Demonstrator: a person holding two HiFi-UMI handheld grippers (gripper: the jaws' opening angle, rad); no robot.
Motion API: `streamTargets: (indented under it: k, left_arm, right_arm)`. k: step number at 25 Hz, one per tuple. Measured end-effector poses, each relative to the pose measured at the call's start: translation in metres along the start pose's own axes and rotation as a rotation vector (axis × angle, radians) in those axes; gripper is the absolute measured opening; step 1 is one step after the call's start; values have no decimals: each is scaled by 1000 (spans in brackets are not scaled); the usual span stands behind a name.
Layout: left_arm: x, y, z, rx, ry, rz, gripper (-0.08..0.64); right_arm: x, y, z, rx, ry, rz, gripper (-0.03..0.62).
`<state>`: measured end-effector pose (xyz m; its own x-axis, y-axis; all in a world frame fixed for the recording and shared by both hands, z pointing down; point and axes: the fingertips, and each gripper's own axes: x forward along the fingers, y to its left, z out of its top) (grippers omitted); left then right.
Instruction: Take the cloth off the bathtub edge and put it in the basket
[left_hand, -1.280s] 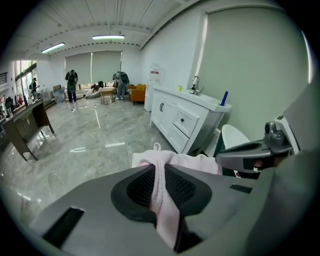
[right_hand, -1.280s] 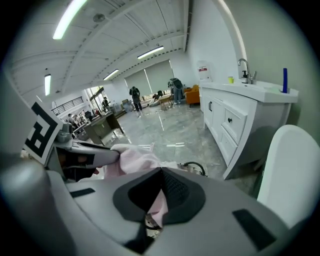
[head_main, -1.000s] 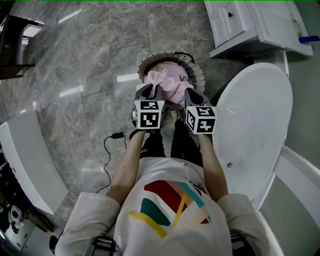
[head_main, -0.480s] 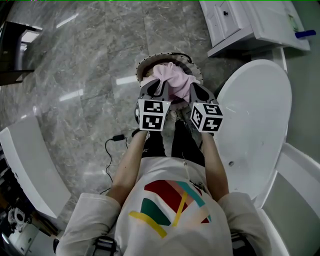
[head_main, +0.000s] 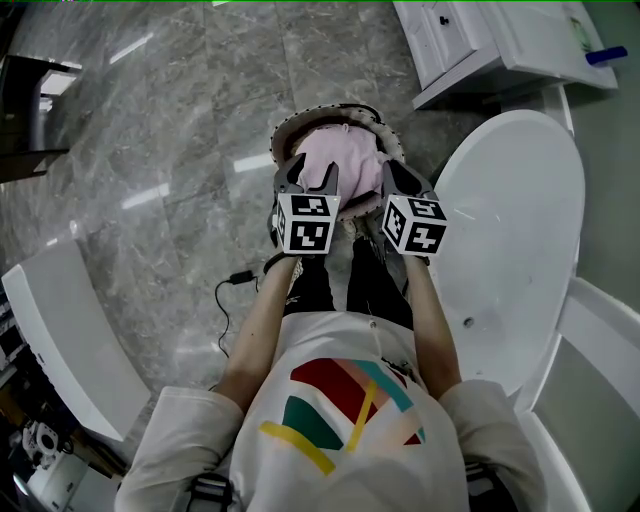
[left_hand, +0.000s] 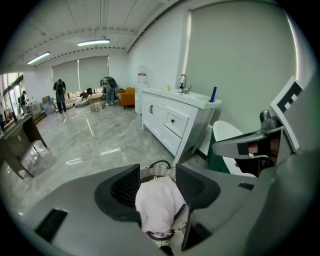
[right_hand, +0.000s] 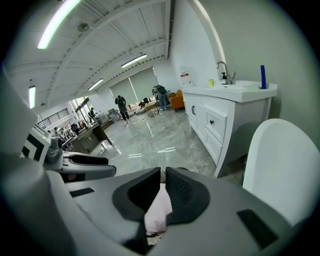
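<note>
The pink cloth (head_main: 350, 165) lies bunched over the round wicker basket (head_main: 288, 132) on the floor ahead of the person. My left gripper (head_main: 312, 172) is at the cloth's left side. Its jaws have just been opening and now stand apart in the left gripper view (left_hand: 157, 175), with the cloth (left_hand: 159, 202) between and below them, over the basket rim (left_hand: 160, 165). My right gripper (head_main: 392, 172) holds the cloth's right side. In the right gripper view this gripper (right_hand: 162, 175) is shut on a fold of cloth (right_hand: 159, 210) that hangs from the jaws.
The white bathtub (head_main: 510, 230) runs along the right, close to the right arm. A white vanity cabinet (head_main: 470, 40) stands beyond it. A black cable (head_main: 225, 300) lies on the grey marble floor at the left, and a white panel (head_main: 60, 330) leans at the far left.
Both grippers have carried the cloth forward, and it now sits over the basket. The left gripper's jaws have opened off the cloth; the right gripper stays shut on it.
</note>
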<state>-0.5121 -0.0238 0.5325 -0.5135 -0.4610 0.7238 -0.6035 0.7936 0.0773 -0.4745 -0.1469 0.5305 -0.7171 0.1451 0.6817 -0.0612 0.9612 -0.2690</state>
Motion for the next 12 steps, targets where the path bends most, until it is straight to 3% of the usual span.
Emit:
streamTargets:
  k: [8,12]
  left_arm:
    - [-8,-4,-5,-12,-6,3,204]
    - [-12,1,10,-31,-41,6,201]
  right_arm:
    - [-1,6,-2,-19,9,1,20]
    - [-3,6,12,-32,-22,-11,20]
